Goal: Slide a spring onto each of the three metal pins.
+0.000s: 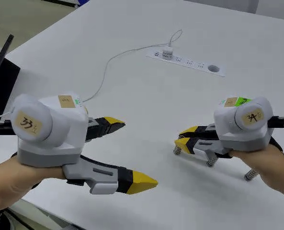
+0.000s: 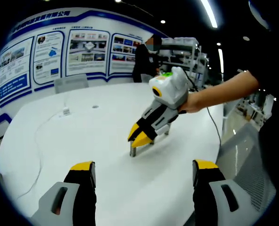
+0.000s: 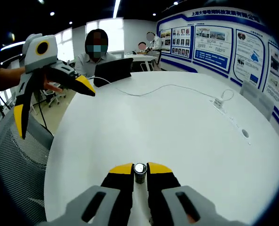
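This looks like an office meeting room or showroom. A large white oval table [image 1: 146, 105] has a power strip [image 1: 187, 61] lying on its surface with a cable [image 1: 105, 72] trailing from it, and a laptop [image 3: 112, 70] stands at one edge in front of a seated person [image 3: 90, 63]. Blue-and-white display boards [image 3: 214, 42] with photos and printed text line the curved wall. Strip lights [image 3: 116, 8] run along a dark ceiling, a grey mesh chair [image 3: 17, 155] stands at the table's edge, and racks of equipment [image 2: 186, 52] stand beyond it.
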Motion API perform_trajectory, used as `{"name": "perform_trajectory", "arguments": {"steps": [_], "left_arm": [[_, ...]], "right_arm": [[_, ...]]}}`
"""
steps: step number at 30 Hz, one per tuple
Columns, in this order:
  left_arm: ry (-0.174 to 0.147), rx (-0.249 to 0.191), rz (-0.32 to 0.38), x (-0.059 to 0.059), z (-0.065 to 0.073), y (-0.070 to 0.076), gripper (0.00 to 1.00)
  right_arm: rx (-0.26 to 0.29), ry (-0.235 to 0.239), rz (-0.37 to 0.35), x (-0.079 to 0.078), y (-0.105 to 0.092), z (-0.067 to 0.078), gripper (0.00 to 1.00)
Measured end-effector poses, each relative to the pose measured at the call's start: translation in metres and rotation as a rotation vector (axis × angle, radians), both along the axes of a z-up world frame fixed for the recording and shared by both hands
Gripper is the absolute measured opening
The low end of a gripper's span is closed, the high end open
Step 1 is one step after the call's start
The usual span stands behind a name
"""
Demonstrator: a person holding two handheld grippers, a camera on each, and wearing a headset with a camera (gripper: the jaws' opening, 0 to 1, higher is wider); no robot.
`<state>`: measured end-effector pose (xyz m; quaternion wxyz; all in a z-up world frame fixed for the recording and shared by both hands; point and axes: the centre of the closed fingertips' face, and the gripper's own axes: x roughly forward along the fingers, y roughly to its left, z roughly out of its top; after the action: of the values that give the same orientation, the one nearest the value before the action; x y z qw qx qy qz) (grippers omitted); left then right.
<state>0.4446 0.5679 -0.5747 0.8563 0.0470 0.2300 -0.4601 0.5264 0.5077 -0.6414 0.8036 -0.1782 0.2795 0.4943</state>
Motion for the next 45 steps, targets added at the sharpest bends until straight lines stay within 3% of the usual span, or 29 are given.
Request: {"name": "perform_trajectory", "arguments": {"steps": [13,20,32,36,45], "left_arm": [[0.01,0.001,-0.001,-0.004,-0.001,0.001,0.87],[0.005,-0.002,0.006,-0.003,0.001,0.001,0.88],[-0.039,-0.013,0.038,0.004,0.02,0.004,0.89],[-0.061,-0.009,0.061,0.008,0.026,0.006,0.91],[-0.077,-0.027,0.099,0.01,0.037,0.008,0.95]], "right_arm": [[-0.01,0.008,-0.008,-0.001,-0.001,-0.004,0.12],[-0.002,0.005,-0.032,0.0,-0.005,0.002,0.18],[0.052,-0.022,-0.061,-0.005,-0.013,0.028,0.22],[0.092,-0.074,-0.07,-0.005,-0.017,0.046,0.28],[0.14,-0.119,-0.112,-0.01,-0.037,0.072,0.33]]}}
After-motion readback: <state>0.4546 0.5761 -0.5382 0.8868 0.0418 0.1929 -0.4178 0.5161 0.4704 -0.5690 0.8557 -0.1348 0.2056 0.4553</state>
